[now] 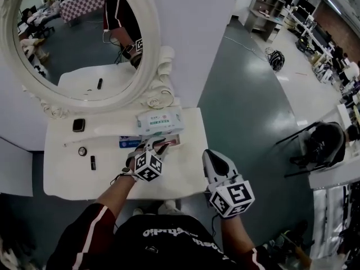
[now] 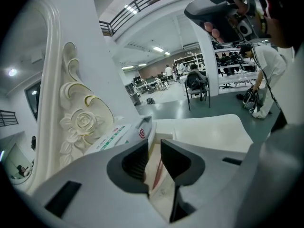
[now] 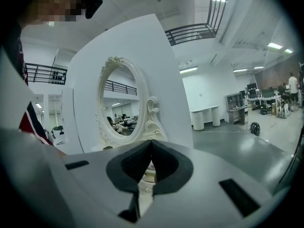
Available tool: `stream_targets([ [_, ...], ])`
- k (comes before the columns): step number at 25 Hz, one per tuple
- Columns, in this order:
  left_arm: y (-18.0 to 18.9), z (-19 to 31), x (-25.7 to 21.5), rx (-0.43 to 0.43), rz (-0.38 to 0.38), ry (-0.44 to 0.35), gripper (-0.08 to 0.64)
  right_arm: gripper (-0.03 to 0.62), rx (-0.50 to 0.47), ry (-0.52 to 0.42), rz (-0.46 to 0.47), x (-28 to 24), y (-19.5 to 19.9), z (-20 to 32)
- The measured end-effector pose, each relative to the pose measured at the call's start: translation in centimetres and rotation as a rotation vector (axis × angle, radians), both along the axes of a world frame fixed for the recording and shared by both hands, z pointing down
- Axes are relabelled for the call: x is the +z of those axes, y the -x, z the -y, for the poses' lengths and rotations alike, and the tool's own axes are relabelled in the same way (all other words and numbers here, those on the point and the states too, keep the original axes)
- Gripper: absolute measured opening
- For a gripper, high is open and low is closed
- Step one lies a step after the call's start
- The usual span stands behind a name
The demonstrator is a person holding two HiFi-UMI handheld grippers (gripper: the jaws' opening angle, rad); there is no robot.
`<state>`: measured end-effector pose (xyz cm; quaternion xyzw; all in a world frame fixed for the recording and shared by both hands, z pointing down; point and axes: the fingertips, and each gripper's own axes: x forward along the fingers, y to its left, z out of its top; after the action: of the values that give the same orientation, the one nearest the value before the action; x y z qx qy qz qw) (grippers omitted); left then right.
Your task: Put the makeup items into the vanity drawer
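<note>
Grey-green hall floor surrounds a white vanity table (image 1: 67,179) with an ornate oval mirror (image 1: 153,44). On my feed the left gripper (image 1: 153,147) sits over the tabletop just in front of a wet-wipes pack (image 1: 159,121), jaws apart. Through the gap I see a flat cream packet (image 2: 156,175) with a reddish stripe lying beneath, and the pads are not pressing it. Its long axis runs along the gripper's line, pointing toward the wipes. The right gripper (image 1: 211,153) hangs at the table's right front corner, jaws together on nothing. Farther left lie a black compact (image 1: 79,125), a small round pot (image 1: 82,151) and a black lipstick tube (image 1: 93,162), which lies front to back.
</note>
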<state>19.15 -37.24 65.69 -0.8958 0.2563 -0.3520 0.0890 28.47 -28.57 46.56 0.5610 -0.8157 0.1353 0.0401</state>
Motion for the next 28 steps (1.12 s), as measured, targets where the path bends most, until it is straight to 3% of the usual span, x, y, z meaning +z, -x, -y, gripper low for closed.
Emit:
stream_targets([
  [12, 5.1, -2.0, -3.3, -0.083, -0.184, 0.047, 0.083, 0.003, -0.061, -0.011, -0.027, -0.9, 6.5, 0.9],
  [28, 18.1, -3.9, -9.0, -0.271, -0.418, 0.102, 0.082, 0.003, -0.126, -0.042, -0.029, -3.1, 16.3, 1.9],
])
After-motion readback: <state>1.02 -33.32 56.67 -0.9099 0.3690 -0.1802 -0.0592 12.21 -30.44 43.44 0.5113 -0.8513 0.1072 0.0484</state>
